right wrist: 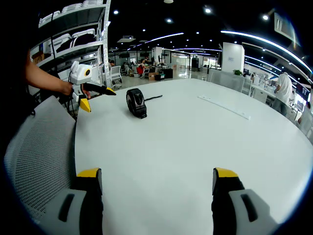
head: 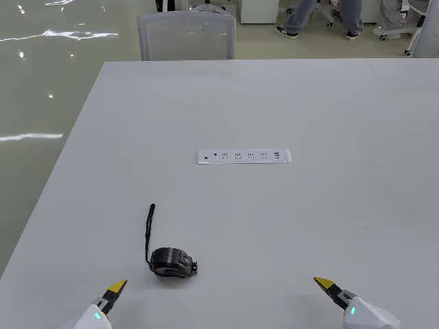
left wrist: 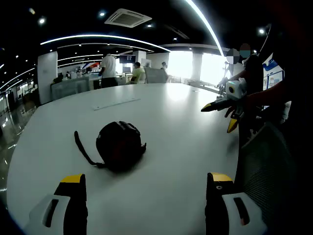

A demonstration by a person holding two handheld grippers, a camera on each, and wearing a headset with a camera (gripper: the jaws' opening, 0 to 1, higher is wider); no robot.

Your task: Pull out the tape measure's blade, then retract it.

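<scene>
A black tape measure (head: 173, 262) lies on the white table (head: 274, 219) near its front edge, its black wrist strap (head: 149, 223) trailing away from me. No blade is drawn out of the case. My left gripper (head: 112, 293) hovers just short of it on the near left, open, with the case (left wrist: 120, 144) straight ahead between its yellow-tipped jaws (left wrist: 146, 181). My right gripper (head: 330, 288) is open at the near right, well apart from the tape measure (right wrist: 136, 103), and holds nothing (right wrist: 156, 174). Each gripper view catches the other gripper (left wrist: 220, 110) (right wrist: 95, 95) held in a hand.
A white power strip (head: 244, 156) lies flat in the middle of the table. A grey mesh chair (head: 186, 34) stands at the far edge, and people sit further back. The table's left edge drops to a glossy floor (head: 41, 103).
</scene>
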